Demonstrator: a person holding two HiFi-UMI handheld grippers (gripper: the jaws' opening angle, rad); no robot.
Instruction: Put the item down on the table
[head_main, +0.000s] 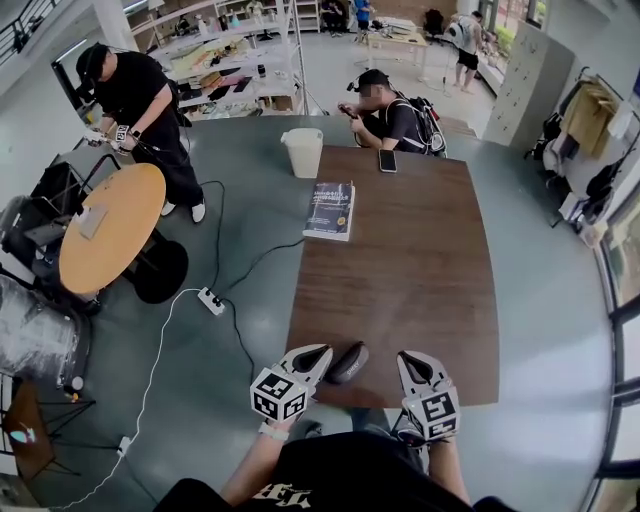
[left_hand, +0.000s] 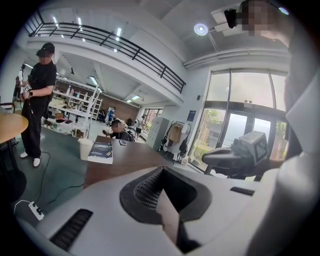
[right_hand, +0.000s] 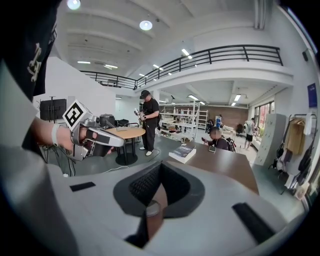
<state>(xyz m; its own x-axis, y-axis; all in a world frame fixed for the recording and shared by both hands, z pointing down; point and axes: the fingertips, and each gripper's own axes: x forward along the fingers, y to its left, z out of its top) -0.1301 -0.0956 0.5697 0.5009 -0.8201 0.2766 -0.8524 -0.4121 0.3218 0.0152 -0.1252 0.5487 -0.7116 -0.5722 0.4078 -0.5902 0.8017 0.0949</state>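
Your left gripper (head_main: 320, 352) and right gripper (head_main: 412, 360) are both clenched on nothing. The dark oval item (head_main: 348, 362) lies at the table's (head_main: 420, 260) near edge, just beside the left tips. Swing that gripper carelessly and you could knock it off the edge.

The tabletop (head_main: 420, 270) is dark brown wood grain, with a dark blue book (head_main: 330, 210) near its far-left corner. The left gripper (head_main: 323, 353) and right gripper (head_main: 409, 360) are pale grey with black-and-white marker cubes (head_main: 279, 393).
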